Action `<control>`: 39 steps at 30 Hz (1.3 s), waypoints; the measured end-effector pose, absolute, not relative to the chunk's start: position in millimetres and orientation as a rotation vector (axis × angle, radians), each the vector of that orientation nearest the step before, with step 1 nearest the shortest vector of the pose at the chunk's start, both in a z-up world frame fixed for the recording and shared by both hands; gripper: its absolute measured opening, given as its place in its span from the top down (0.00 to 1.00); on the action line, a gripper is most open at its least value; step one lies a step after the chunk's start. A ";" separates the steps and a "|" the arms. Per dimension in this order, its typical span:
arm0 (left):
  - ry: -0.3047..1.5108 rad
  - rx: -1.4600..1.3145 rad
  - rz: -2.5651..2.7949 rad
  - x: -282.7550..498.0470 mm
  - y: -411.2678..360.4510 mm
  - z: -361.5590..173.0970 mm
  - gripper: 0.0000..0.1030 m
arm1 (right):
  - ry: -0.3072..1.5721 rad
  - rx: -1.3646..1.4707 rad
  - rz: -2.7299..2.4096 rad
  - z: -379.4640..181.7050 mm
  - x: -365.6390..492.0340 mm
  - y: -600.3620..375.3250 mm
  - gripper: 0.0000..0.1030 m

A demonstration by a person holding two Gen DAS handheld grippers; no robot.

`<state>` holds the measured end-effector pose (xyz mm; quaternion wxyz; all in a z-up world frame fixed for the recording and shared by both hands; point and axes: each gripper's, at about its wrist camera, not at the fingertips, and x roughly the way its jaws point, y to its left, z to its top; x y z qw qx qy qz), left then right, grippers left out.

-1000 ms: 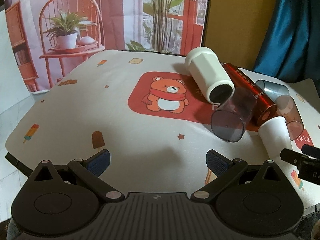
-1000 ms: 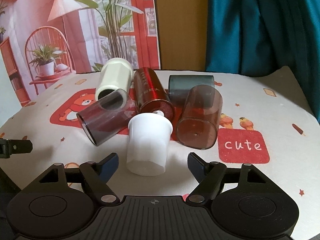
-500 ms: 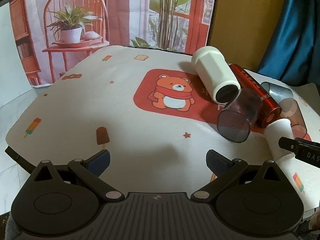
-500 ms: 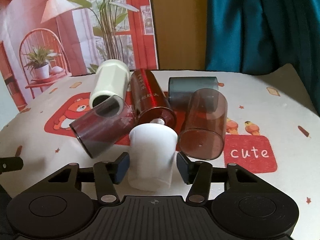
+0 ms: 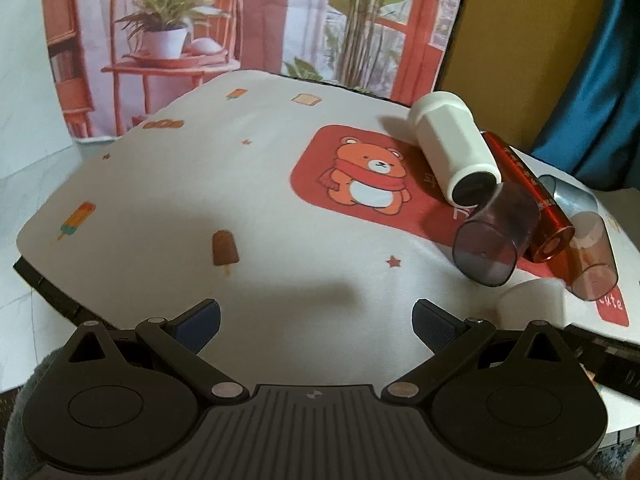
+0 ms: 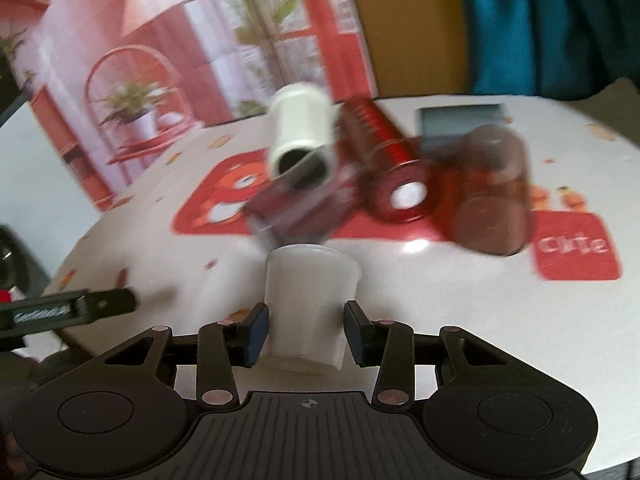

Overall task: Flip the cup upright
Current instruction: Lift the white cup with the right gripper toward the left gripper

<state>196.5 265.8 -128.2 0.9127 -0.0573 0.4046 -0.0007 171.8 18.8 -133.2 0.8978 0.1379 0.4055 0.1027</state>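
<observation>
My right gripper [image 6: 306,330] is shut on a small white cup [image 6: 310,304] and holds it lifted off the table, its rim pointing away from me; the right wrist view is blurred by motion. In the left wrist view the white cup [image 5: 528,300] shows as a blur at the right. My left gripper [image 5: 316,320] is open and empty over the table's near left part. Several other cups lie on their sides: a cream tumbler [image 5: 456,160], a red metallic cup [image 5: 532,208], a purple clear cup [image 5: 496,240], a brown clear cup [image 6: 492,200] and a grey cup [image 6: 460,124].
The table wears a white cloth [image 5: 200,184] with a bear print [image 5: 368,176] and a red "cute" patch [image 6: 576,246]. A printed backdrop [image 5: 240,20] and a teal curtain [image 6: 540,20] stand behind. The left gripper's finger [image 6: 72,308] shows at the left in the right wrist view.
My right gripper closed on the white cup, then lifted and pulled it back from the pile. The left gripper drifted left and stayed open.
</observation>
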 end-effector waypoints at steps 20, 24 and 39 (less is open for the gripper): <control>0.796 -0.171 0.031 190.9 274.8 -123.0 0.00 | 0.818 0.273 0.372 -126.1 164.4 50.5 0.43; 0.797 -0.165 0.020 188.7 272.4 -122.2 0.00 | 0.760 0.222 0.282 -121.5 153.6 33.0 0.15; 0.812 -0.156 -0.037 182.6 252.8 -119.9 0.03 | 0.550 0.085 0.063 -122.4 135.4 -20.6 0.00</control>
